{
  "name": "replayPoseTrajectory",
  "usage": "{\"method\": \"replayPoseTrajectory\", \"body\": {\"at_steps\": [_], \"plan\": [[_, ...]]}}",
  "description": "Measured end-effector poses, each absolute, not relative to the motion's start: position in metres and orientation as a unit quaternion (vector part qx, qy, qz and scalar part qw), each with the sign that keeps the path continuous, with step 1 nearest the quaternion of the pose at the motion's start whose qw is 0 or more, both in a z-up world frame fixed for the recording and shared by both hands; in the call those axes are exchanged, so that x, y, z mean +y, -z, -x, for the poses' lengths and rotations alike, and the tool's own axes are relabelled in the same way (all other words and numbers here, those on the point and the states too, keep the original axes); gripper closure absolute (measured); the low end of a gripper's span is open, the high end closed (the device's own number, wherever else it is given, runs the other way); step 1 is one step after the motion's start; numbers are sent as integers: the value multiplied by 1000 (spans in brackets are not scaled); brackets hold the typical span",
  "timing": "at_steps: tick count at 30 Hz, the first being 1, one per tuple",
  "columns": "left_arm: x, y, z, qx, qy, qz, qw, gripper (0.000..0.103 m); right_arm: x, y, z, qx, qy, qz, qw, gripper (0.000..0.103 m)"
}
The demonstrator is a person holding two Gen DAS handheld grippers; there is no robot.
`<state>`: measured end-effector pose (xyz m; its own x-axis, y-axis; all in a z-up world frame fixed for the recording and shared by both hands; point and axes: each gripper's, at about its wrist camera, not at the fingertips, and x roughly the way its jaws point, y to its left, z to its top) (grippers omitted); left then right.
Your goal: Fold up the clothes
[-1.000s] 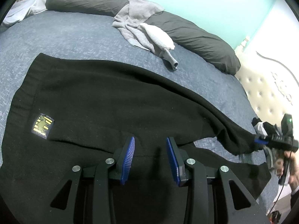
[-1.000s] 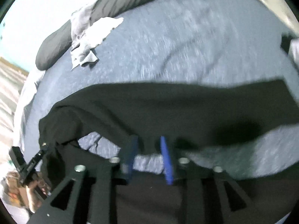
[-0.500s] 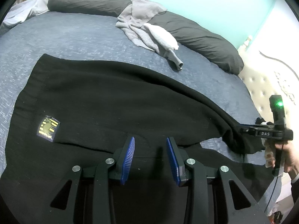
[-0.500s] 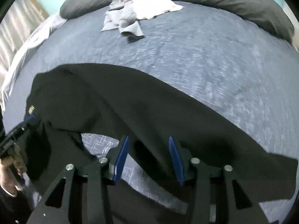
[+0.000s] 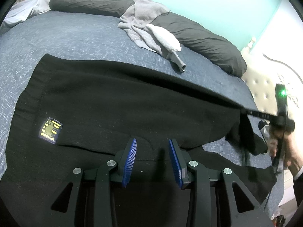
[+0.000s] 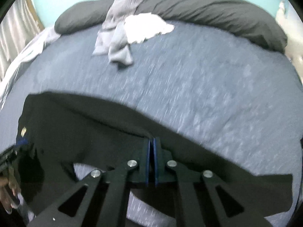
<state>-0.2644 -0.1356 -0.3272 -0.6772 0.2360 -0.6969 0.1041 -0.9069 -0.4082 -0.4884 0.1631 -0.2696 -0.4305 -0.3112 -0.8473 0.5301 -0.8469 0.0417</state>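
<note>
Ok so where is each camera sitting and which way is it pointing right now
Left wrist: on the left gripper, open over the black pants, facing the dark pillows; the right gripper and a hand show at right.
Right wrist: on the right gripper, shut on the pants' edge, facing the same pillows; a hand shows at lower left.
Shared: pants, blue bedspread, grey clothes.

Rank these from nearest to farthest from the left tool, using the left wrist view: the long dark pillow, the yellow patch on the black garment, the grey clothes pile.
1. Yellow patch, on the black garment, left of the left tool.
2. Grey clothes pile, farther up the bed, slightly right.
3. Long dark pillow, along the far edge behind the pile.
</note>
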Motion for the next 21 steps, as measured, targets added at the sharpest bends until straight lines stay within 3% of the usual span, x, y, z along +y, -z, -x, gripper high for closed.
{"method": "replayPoseTrajectory", "body": {"at_steps": [9, 18, 21], "plan": [[-139, 327, 265, -215, -890, 400, 34, 65, 145, 274, 532, 126, 843, -474, 221, 100], [-139, 328, 264, -215, -890, 401, 37, 64, 153, 286, 558, 84, 841, -485, 226, 100], [-139, 327, 264, -216, -890, 401, 37, 64, 160, 285, 562, 66, 840, -485, 236, 93]]}}
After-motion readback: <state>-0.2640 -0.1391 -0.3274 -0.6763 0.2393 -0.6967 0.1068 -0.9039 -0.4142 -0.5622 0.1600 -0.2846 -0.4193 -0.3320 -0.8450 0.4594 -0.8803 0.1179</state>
